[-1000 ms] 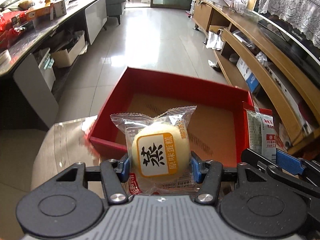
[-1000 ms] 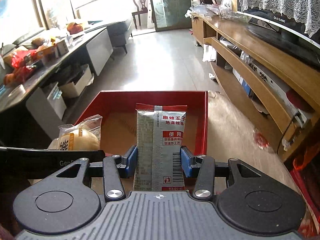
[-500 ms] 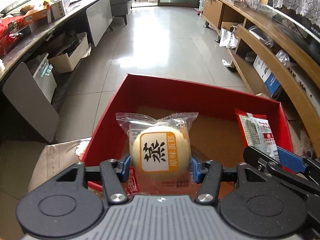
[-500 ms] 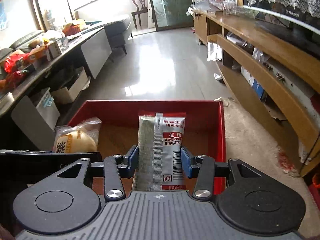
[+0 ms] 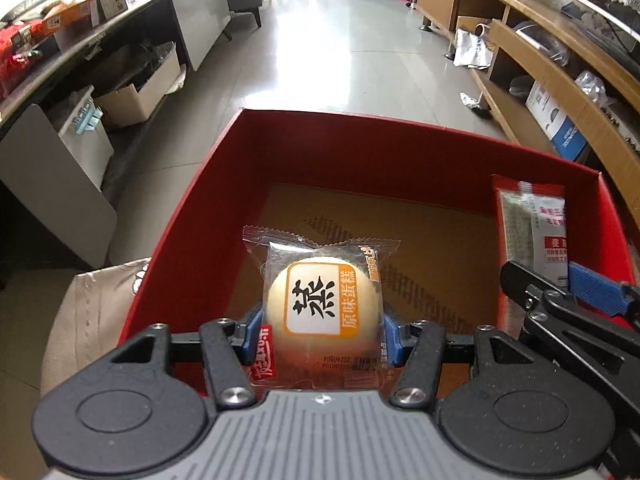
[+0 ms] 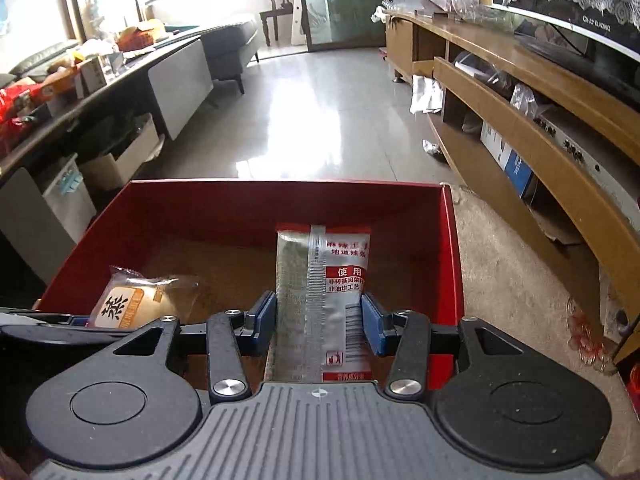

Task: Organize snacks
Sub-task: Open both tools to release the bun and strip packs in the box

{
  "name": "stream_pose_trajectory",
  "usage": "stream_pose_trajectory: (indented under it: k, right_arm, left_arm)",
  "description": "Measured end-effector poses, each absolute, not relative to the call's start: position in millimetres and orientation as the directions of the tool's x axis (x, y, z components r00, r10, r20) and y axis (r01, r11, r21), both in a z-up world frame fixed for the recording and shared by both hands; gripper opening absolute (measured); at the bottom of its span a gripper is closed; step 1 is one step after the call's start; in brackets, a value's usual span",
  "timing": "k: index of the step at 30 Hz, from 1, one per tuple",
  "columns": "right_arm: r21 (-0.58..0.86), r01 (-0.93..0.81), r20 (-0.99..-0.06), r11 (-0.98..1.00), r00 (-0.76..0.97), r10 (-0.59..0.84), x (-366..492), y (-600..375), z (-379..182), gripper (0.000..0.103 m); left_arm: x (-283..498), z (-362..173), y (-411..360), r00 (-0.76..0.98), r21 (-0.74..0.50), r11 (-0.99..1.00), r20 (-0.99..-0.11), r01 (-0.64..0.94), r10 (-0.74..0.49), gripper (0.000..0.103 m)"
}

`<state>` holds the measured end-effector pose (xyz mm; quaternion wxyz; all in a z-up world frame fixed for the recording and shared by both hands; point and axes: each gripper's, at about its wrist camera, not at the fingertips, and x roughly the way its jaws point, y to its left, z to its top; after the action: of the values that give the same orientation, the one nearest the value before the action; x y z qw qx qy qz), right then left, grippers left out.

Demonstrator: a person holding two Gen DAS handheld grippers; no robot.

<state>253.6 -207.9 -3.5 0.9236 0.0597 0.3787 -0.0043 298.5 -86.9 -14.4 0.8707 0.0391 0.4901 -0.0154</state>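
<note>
Over red cardboard box (image 5: 192, 216): L tongs (image 5: 320, 330) grip round wrapped cake (image 5: 322, 308); R tongs (image 6: 319, 320) grip flat foil sachet (image 6: 320, 280).

The right gripper (image 6: 319, 322) holds a silver snack packet (image 6: 320, 300) upright between its jaws over the red box (image 6: 248, 204), a wrapped cake (image 6: 128, 304) at left.

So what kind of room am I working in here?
Most likely a home living room: a long wooden media cabinet carrying a TV, a grey sofa across the glossy tiled floor, and a wooden chair by the glass door.
</note>
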Motion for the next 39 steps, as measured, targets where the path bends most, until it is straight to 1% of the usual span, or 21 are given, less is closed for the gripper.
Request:
stream_pose_trajectory:
  k: [3,6,8,10,12,18,21,39]
  right_arm:
    - [0.098,0.041,-0.700,0.994,0.713,0.040,255,-206,-4,0.054]
    - [0.095,0.035,-0.701,0.995,0.712,0.042,255,-205,-5,0.056]
    - [0.086,0.037,-0.703,0.996,0.710,0.035,256,-205,-4,0.061]
    - [0.073,0.056,-0.701,0.996,0.713,0.012,254,-207,-1,0.072]
    - [0.079,0.052,-0.700,0.996,0.713,0.018,252,-210,2,0.074]
    - [0.067,0.048,-0.682,0.997,0.732,0.011,242,-208,17,0.075]
    - [0.060,0.047,-0.676,0.997,0.737,0.006,237,-207,23,0.077]
    - [0.019,0.043,-0.676,0.999,0.737,-0.019,206,-192,46,0.078]
  left_arm:
    - [299,-16,-85,0.518,0.063,0.997,-0.855,0.054,0.026,0.053]
    - [298,-14,-84,0.519,0.067,0.996,-0.854,0.052,0.031,0.053]
    - [298,-11,-82,0.518,0.060,0.997,-0.855,0.048,0.027,0.054]
    - [296,-6,-80,0.524,0.057,0.997,-0.852,0.051,0.022,0.055]
    - [293,0,-79,0.535,0.058,0.997,-0.844,0.058,0.018,0.059]
    - [281,17,-73,0.560,0.048,0.997,-0.829,0.057,0.008,0.063]
    - [275,21,-69,0.563,0.038,0.998,-0.827,0.052,0.002,0.064]
    - [229,46,-47,0.584,-0.025,0.999,-0.811,0.048,-0.048,0.065]
